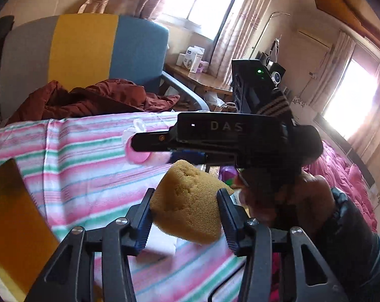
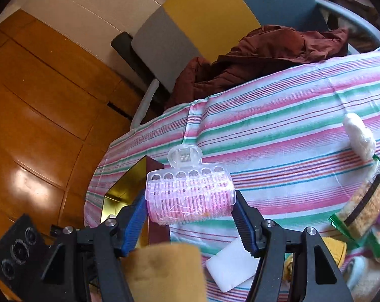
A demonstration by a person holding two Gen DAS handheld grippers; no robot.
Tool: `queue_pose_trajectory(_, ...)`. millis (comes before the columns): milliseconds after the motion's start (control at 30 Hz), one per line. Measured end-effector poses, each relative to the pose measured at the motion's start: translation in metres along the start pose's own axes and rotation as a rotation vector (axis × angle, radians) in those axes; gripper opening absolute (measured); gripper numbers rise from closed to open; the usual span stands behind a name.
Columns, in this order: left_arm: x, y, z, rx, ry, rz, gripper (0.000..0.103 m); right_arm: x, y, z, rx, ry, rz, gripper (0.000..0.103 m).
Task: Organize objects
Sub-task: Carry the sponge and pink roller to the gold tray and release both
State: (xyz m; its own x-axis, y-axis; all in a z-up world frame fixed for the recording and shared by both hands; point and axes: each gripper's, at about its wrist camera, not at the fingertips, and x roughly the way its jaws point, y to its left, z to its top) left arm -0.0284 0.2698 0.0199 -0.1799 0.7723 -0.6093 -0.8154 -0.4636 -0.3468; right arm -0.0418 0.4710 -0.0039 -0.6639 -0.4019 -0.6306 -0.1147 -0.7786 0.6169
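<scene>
Risk first: both claws carry soft or slippery loads above the striped pink, green and white cloth-covered worktop (image 2: 290,125), and each grip looks marginal. The left claw (image 1: 185,214) is clamped on a tan, porous sponge block (image 1: 187,201), squeezed only at its lower sides; it could spring or twist out. The right claw (image 2: 190,211) is clamped end-to-end on a pink hair roller under a clear plastic clip cover (image 2: 190,193); the smooth ends could skid off the blue pads (image 2: 135,216). The two claws sit close, right above left, so collision is likely. A gold-lined open box (image 2: 124,188) lies just beyond the roller, left.
</scene>
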Motion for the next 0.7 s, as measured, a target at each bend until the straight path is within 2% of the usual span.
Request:
queue_pose_trajectory(167, -0.035, 0.02, -0.027, -0.077, 0.009, 0.062, 0.051, 0.004, 0.02, -0.011, -0.057, 0.017, -0.018, 0.065)
queue_pose_trajectory(367, -0.106, 0.064, -0.067, -0.216, -0.071, 0.19, 0.052, 0.025, 0.059, -0.026, -0.14, 0.069, -0.011, 0.065)
queue_pose_trajectory(567, -0.178, 0.117, -0.104, -0.37, -0.17, 0.368, 0.053, 0.07, 0.117, -0.049, -0.294, 0.16, -0.027, 0.066)
queue_pose_trajectory(700, -0.2, 0.148, -0.125, -0.44, -0.19, 0.477, 0.054, 0.104, 0.146, -0.054, -0.383, 0.206, -0.06, 0.066)
